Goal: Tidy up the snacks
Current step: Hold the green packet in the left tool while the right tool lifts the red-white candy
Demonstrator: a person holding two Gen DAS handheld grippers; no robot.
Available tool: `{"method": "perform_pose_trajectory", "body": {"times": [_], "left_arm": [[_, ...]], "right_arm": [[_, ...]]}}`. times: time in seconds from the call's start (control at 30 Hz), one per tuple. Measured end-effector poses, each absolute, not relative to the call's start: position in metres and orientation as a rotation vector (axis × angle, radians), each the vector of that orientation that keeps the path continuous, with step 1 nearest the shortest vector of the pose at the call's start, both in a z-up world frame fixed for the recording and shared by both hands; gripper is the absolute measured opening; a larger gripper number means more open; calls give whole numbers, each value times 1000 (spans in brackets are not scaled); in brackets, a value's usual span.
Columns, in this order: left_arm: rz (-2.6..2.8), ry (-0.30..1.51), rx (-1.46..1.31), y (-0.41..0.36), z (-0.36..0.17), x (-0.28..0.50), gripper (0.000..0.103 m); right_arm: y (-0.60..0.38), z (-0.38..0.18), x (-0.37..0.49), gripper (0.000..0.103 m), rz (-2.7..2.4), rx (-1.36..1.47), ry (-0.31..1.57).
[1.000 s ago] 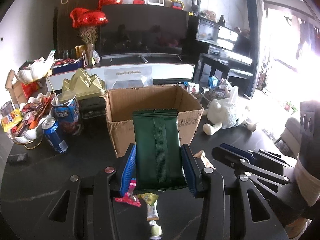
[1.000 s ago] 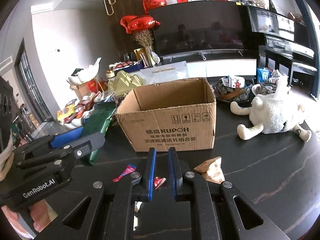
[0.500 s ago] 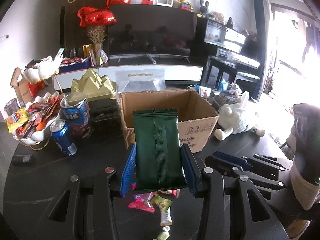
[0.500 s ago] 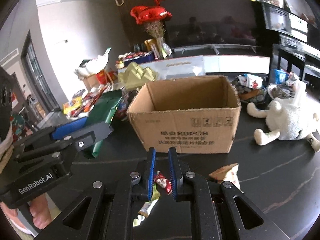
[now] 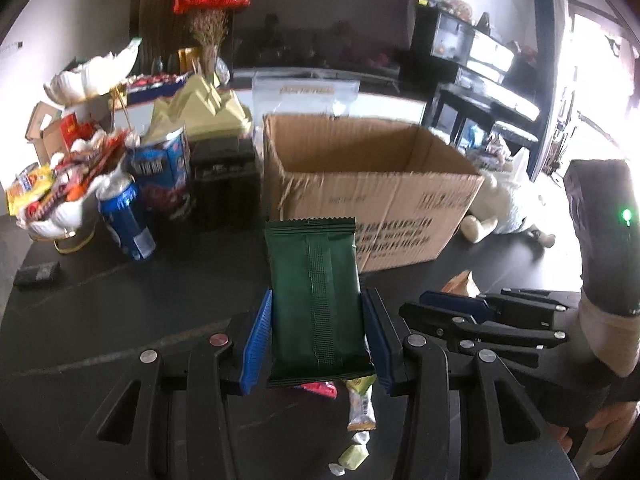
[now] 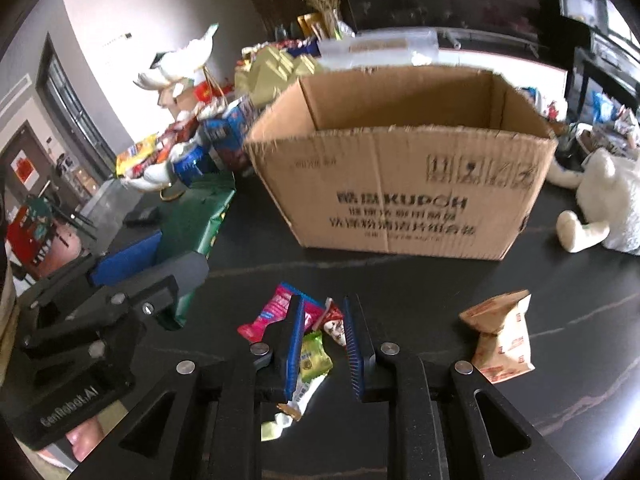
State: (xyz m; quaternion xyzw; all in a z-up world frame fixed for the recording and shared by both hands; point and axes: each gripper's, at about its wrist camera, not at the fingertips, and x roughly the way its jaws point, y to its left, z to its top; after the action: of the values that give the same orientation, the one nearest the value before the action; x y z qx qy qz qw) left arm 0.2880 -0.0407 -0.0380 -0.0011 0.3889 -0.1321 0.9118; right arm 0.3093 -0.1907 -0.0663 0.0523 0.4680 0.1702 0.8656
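Observation:
My left gripper [image 5: 316, 316] is shut on a dark green snack pack [image 5: 316, 292], held upright a little in front of the open cardboard box [image 5: 372, 184]. From the right wrist view the same green pack [image 6: 200, 220] shows at the left, in front of the box [image 6: 400, 184]. My right gripper [image 6: 322, 320] hangs over a small heap of sweets on the black table; its jaws are opening with nothing pressed between them. Below it lie a pink packet [image 6: 272, 314], a red and white wrapper [image 6: 334, 322] and a green sweet [image 6: 314, 356].
A brown crumpled packet [image 6: 500, 336] lies to the right of the heap. A white plush toy [image 6: 604, 200] sits right of the box. Left of the box stand a blue can [image 5: 126, 220], a snack tub [image 5: 160, 172] and a white bowl of snacks [image 5: 52, 196].
Both grippers have come down toward the table and the box now looks nearer. The right gripper's jaws, shut before, have parted slightly above the sweets. The left still holds the green pack.

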Motion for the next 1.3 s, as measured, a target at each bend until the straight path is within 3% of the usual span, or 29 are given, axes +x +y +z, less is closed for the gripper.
{"method": "perform_pose_trajectory", "body": {"times": [0.23, 0.33, 0.67, 1.07, 1.3], "left_arm": [[-262, 862, 4, -40, -63, 296, 44], [-257, 884, 7, -40, -71, 300, 44], [-236, 926, 13, -36, -87, 310, 44], [-223, 942, 12, -30, -94, 314, 44], [-235, 926, 4, -32, -87, 308, 44]], "right_arm": [[-181, -94, 326, 22, 376, 48, 1105], [-176, -107, 335, 29, 390, 26, 1179], [-153, -134, 358, 29, 384, -139, 1304], [-131, -149, 360, 26, 388, -192, 1314], [-148, -130, 343, 24, 362, -129, 1228]]}}
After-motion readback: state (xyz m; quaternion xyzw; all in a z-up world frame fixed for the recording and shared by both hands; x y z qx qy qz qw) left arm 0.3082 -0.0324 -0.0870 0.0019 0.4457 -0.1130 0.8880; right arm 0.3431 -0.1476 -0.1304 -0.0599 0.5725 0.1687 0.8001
